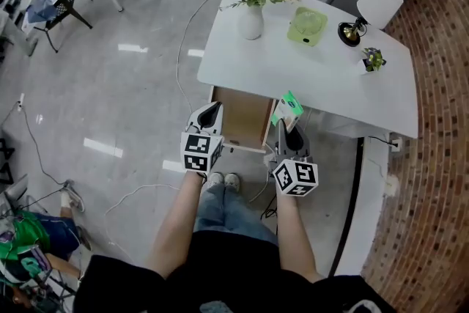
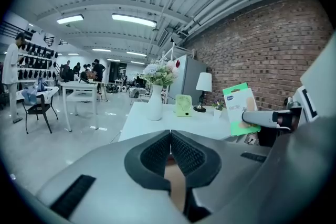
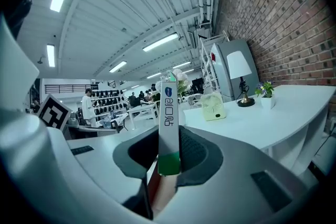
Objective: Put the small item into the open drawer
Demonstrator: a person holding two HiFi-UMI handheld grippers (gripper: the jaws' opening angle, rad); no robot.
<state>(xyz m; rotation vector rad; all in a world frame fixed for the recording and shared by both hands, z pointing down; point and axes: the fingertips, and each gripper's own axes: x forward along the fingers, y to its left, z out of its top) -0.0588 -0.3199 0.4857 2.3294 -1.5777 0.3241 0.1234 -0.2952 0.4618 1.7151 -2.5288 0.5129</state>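
Observation:
A small flat green-and-white box point(image 1: 288, 108) is held upright in my right gripper point(image 1: 283, 130), whose jaws are shut on its lower end. In the right gripper view the box point(image 3: 169, 123) stands edge-on between the dark pads. The left gripper view shows the same box point(image 2: 239, 109) off to its right. The open wooden drawer point(image 1: 243, 117) juts from the front of the white table point(image 1: 322, 73), and the box hangs just right of it at the table's edge. My left gripper point(image 1: 207, 116) sits at the drawer's left front corner, pads point(image 2: 185, 153) pressed together with nothing between them.
On the table stand a white vase of flowers point(image 1: 251, 18), a light green desk fan point(image 1: 306, 26), a white-shaded lamp point(image 1: 370, 11) and a tiny potted plant point(image 1: 373, 59). A brick wall point(image 1: 440, 157) runs along the right. Cables trail over the glossy floor point(image 1: 132, 99).

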